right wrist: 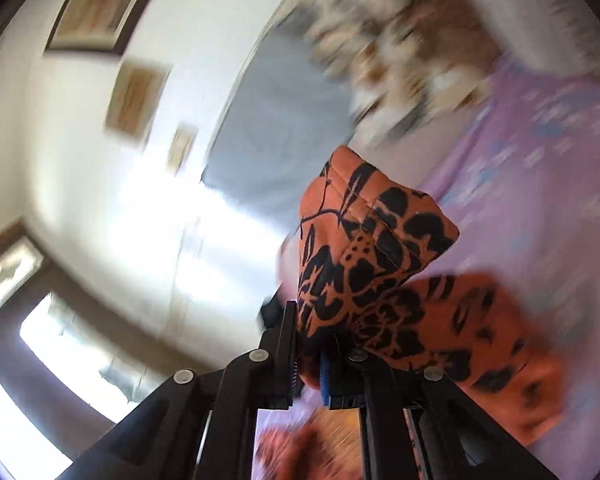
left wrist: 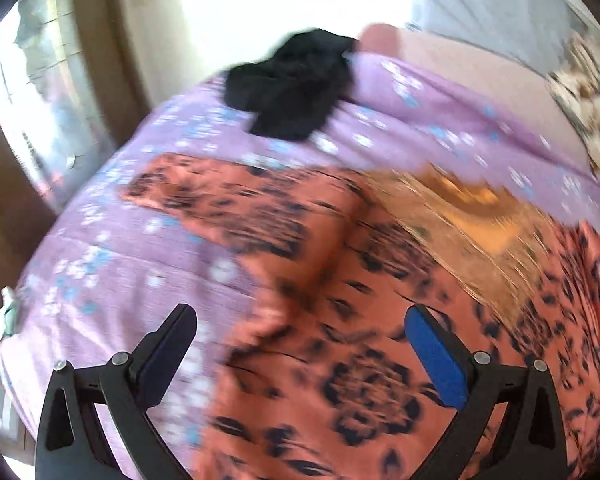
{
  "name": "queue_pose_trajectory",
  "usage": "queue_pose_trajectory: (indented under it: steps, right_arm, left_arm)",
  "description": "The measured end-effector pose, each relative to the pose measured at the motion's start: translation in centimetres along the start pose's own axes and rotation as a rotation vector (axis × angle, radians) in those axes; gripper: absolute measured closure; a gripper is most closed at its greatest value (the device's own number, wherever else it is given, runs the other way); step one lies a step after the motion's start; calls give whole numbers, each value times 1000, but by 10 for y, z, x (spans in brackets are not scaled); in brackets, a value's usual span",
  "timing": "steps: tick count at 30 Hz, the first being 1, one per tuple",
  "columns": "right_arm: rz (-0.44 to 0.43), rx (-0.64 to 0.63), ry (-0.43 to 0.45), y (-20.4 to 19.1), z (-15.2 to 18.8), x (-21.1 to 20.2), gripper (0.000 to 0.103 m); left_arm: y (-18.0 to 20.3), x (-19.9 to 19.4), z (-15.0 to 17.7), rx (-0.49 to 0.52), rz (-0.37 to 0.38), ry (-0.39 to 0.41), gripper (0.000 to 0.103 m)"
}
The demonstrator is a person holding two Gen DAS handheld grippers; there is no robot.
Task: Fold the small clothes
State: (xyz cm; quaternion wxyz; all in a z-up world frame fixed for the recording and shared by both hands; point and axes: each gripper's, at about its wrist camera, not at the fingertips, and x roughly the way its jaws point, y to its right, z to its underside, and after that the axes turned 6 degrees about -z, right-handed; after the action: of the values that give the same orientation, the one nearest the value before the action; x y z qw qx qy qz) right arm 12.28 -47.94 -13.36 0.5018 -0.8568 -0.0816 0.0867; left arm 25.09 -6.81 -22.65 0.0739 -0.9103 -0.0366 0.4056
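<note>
The bed, covered in a lilac bedspread with pale blue and white flowers (left wrist: 112,248), carries everything here, and its left edge falls away to the floor in the left wrist view, so any cloth dragged that way could slide off. Spread over the near middle of the bed lies the orange garment printed with black flowers and leaf marks (left wrist: 332,320), with a blurred golden-brown patch across its far right part that I cannot identify. The right gripper (right wrist: 310,364) has its fingers pinched nearly together on a bunched edge of this garment, lifted clear of the bedspread; the hold looks thick and shallow, so a quick swing may let the fabric slip out or carry the fold over crooked. The left gripper (left wrist: 300,356) hangs with its fingers spread wide and holding nothing, above the garment near the bed's left edge; unless it pins the cloth, the whole piece may travel instead of creasing. A crumpled black garment (left wrist: 292,84) at the far edge could get caught up.
</note>
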Motion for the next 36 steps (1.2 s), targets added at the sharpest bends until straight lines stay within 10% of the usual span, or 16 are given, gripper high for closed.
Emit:
queue_pose_trajectory:
  steps: [8, 9, 11, 20, 24, 36]
  right_arm:
    - [-86, 64, -332, -31, 117, 125, 78]
    - [-81, 77, -386, -31, 130, 137, 41]
    - [-70, 111, -424, -30, 147, 144, 0]
    - [62, -57, -304, -46, 144, 75, 3]
    - [179, -85, -282, -21, 124, 51, 34]
    - [184, -174, -453, -4, 159, 108, 39]
  left_arm:
    - [-79, 18, -8, -214, -72, -47, 0]
    - [-85, 22, -9, -224, -87, -50, 0]
    - [-95, 26, -9, -244, -100, -57, 0]
    - [-98, 15, -14, -271, -24, -30, 0]
    - [-94, 27, -20, -256, 21, -76, 0]
    - [-188, 140, -41, -671, 172, -280, 0]
